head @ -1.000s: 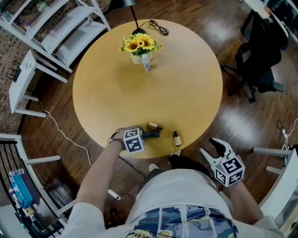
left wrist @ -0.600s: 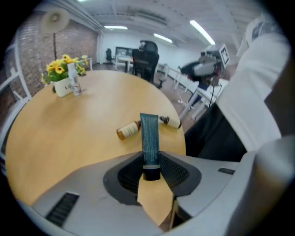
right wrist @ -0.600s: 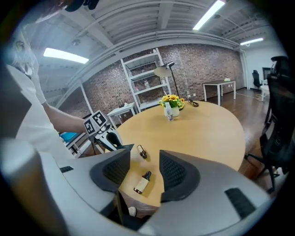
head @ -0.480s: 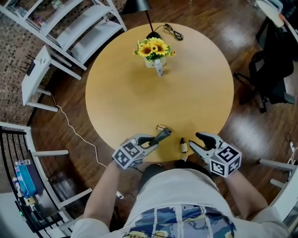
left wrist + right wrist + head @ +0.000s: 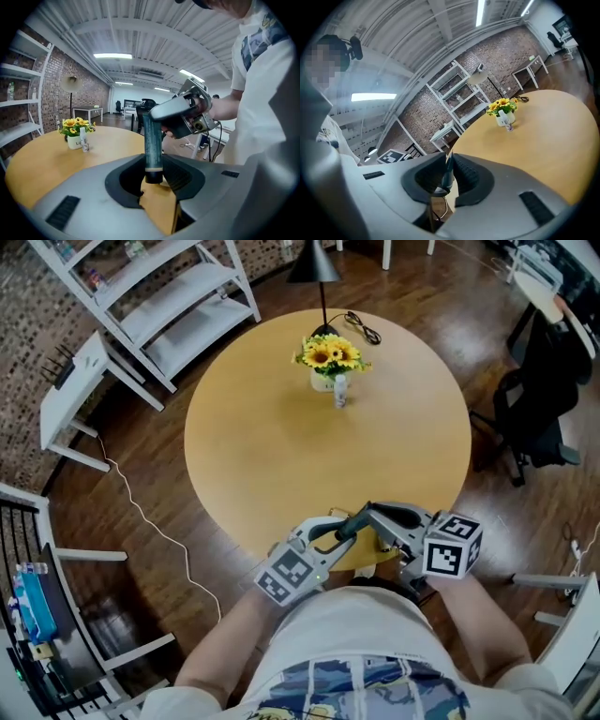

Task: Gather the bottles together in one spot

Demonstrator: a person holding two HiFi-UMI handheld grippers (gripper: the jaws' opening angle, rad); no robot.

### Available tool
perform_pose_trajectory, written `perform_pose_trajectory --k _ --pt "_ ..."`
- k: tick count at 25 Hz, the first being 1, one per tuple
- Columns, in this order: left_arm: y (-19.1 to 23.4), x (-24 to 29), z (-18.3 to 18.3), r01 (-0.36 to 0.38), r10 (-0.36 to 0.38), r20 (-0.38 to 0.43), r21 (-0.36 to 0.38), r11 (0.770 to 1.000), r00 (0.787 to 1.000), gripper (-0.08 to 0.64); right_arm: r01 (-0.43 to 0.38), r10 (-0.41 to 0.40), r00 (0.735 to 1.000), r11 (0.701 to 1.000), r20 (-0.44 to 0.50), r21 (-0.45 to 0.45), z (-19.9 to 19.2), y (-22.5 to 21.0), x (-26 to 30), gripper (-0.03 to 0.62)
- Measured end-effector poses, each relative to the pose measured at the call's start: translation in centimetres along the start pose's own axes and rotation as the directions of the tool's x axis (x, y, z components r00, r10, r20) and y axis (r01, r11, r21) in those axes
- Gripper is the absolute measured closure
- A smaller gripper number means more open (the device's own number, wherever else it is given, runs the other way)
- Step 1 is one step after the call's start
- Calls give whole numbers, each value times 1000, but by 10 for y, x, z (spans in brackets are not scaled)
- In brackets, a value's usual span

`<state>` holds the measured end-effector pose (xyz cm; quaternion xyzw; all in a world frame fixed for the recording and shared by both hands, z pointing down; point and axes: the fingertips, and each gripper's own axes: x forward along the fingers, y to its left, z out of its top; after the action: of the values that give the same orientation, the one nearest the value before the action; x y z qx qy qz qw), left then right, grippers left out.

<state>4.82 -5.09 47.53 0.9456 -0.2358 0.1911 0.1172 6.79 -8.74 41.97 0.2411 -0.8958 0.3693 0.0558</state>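
Head view: teal tube (image 5: 351, 522) (mid-air)

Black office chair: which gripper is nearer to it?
Right. The right gripper, jaws just closed on the dark tube, is on the chair's side; the left gripper, also holding it, sits farther.

bright even light, fisheye-warped edges

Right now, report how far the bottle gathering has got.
Done: nothing grouped that shows. In hand: the dark tube, held above the table, cap in the left claw, crimped end in the right claw. Left, likely: carry it to the small clear bottle by the sunflower pot.
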Motion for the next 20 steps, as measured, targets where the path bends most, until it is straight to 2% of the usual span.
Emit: perform_pose_trajectory --k 5,7,10,13,16,20 --pt "-6 -27 -21 1 0 13 -28 1000 1000 439 36 -39 999 996 -31 -78 -19 31 15 558" --pt "-1 -39 -35 -14 13 -25 -73 997 1000 410 67 -72 997 989 -36 -131 -20 37 19 558" --pt "5 -62 -56 -62 50 -74 -168 984 996 405 138 -151 988 965 -42 -221 -14 34 18 558" --pt "16 -89 -69 -130 109 -91 -274 953 990 405 210 -232 972 926 -32 -314 4 17 18 558" --pt "37 -110 -79 -223 198 -108 -331 917 974 405 257 -287 958 886 -21 -385 30 -10 28 558" --pt "51 -121 -79 -292 283 -86 -431 854 955 405 286 -339 940 840 -34 -462 61 -60 52 558"
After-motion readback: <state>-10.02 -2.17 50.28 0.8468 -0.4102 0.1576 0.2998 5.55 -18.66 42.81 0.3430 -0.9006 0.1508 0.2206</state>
